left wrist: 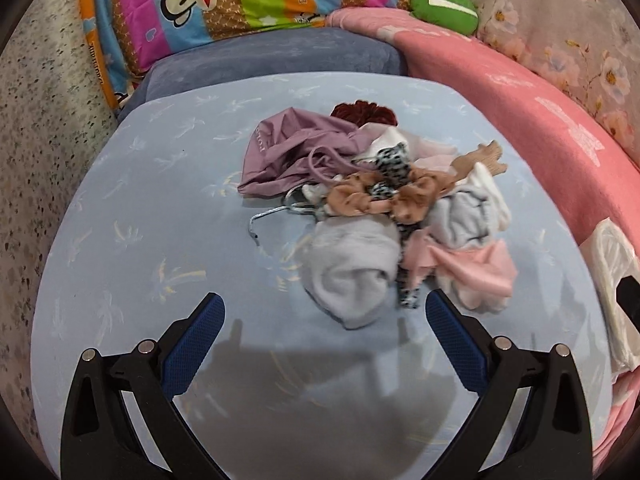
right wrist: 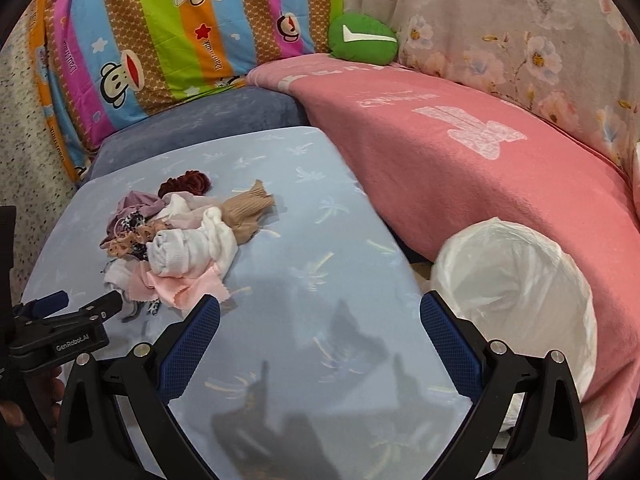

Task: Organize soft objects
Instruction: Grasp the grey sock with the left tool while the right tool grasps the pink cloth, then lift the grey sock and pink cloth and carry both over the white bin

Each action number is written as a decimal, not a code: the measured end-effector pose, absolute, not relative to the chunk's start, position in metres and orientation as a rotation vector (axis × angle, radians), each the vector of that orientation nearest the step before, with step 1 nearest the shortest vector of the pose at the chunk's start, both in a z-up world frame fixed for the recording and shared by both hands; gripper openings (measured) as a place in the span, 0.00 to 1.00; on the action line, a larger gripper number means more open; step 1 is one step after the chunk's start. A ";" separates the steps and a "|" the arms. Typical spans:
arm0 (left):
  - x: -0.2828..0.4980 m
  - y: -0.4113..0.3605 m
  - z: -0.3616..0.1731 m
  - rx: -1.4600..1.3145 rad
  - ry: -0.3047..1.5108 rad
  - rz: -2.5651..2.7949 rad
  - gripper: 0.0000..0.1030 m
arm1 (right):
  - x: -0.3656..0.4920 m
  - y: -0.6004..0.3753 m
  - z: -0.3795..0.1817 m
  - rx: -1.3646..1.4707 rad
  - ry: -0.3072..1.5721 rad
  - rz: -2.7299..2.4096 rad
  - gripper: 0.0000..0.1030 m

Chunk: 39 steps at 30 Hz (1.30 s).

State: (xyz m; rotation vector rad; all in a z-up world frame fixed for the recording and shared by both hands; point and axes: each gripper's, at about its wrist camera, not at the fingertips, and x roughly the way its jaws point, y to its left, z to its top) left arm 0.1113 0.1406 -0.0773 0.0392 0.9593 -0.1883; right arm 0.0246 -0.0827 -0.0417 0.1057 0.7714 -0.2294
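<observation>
A heap of soft things lies on the light blue cloth-covered table [left wrist: 160, 208] [right wrist: 328, 264]: a mauve drawstring bag [left wrist: 288, 148], a dark red scrunchie [left wrist: 362, 111] [right wrist: 188, 182], a tan dotted scrunchie [left wrist: 360, 200], a leopard-print piece [left wrist: 394, 166], pale grey-white socks [left wrist: 356, 272] [right wrist: 188, 252], pink cloths [left wrist: 476, 270] [right wrist: 188, 290] and a beige sock [right wrist: 248, 210]. My left gripper [left wrist: 324, 312] hovers open just short of the heap's near edge; it also shows at the left edge of the right wrist view [right wrist: 86, 306]. My right gripper [right wrist: 320, 316] is open over bare cloth, right of the heap.
A bin lined with a white plastic bag [right wrist: 516, 284] [left wrist: 612, 280] stands right of the table. A pink blanket [right wrist: 460, 152], a green cushion [right wrist: 362, 40], a striped cartoon quilt [right wrist: 160, 40] and a blue-grey cushion [left wrist: 272, 60] ring the back. A metal hanger hook [left wrist: 276, 212] pokes from the heap.
</observation>
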 end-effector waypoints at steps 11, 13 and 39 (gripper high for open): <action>0.135 0.154 -0.088 -0.042 0.977 -0.312 0.84 | 0.063 -0.028 -0.065 0.076 0.819 -0.100 0.84; 0.136 0.153 -0.089 -0.055 0.981 -0.356 0.70 | 0.068 -0.023 -0.070 0.076 0.845 -0.080 0.76; 0.110 0.149 -0.049 -0.107 0.946 -0.445 0.27 | 0.053 -0.017 -0.041 0.149 0.824 0.095 0.04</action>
